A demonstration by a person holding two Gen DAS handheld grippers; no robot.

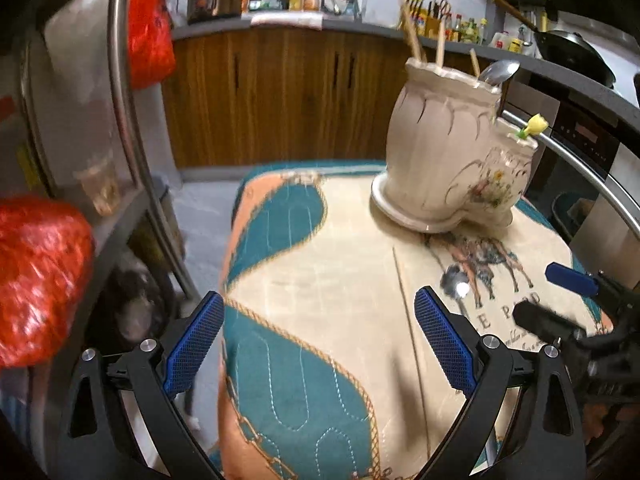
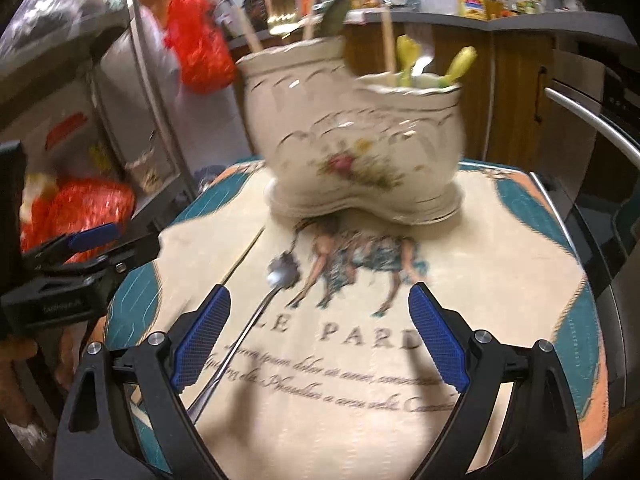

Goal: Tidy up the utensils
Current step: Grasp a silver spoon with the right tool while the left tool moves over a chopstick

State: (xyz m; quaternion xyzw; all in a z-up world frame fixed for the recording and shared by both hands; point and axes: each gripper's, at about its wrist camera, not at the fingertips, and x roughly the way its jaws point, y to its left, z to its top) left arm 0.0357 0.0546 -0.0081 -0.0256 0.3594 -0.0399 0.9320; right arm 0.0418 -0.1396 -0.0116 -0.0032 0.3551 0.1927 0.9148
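Note:
A cream ceramic utensil holder (image 1: pixel 444 152) (image 2: pixel 352 136) with two compartments stands at the far side of the cloth-covered table (image 1: pixel 320 264) (image 2: pixel 500 264). It holds chopsticks (image 1: pixel 412 32), a metal spoon (image 1: pixel 498 72) and yellow-handled pieces (image 2: pixel 460 62). A metal spoon (image 2: pixel 256 312) (image 1: pixel 454 284) lies on the cloth, beside a thin chopstick (image 1: pixel 408 320). My left gripper (image 1: pixel 320 340) is open and empty above the cloth. My right gripper (image 2: pixel 320 336) is open and empty, its left finger close to the spoon's handle; it also shows in the left wrist view (image 1: pixel 560 296).
A steel fridge (image 1: pixel 80 100) with red bags (image 1: pixel 36 276) stands to the left. A wooden kitchen counter (image 1: pixel 280 92) runs behind. An oven with a steel handle (image 1: pixel 592 168) is to the right. The left gripper shows in the right wrist view (image 2: pixel 80 256).

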